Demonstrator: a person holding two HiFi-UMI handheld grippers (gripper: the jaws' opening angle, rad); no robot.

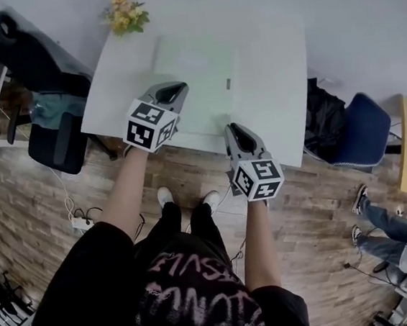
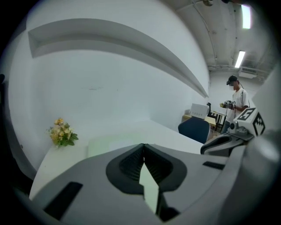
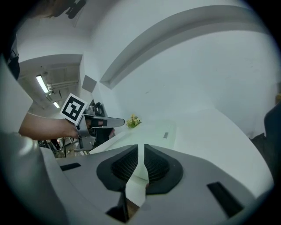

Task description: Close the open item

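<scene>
The left gripper (image 1: 172, 91) is clenched shut on nothing. The right gripper (image 1: 236, 130) is empty, its jaws a sliver apart. Both sit at mid-frame. Just above them, upper centre, the pale green case (image 1: 195, 69) lies flat on the white table (image 1: 278, 78), apparently closed, with a small grey tab (image 1: 228, 83) near its right edge.

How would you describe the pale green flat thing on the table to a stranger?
Find the white table by the wall. A flat pale green item lies near its middle. Unlike the yellow flowers at the far left corner, it is rectangular, with a small grey tab.
</scene>
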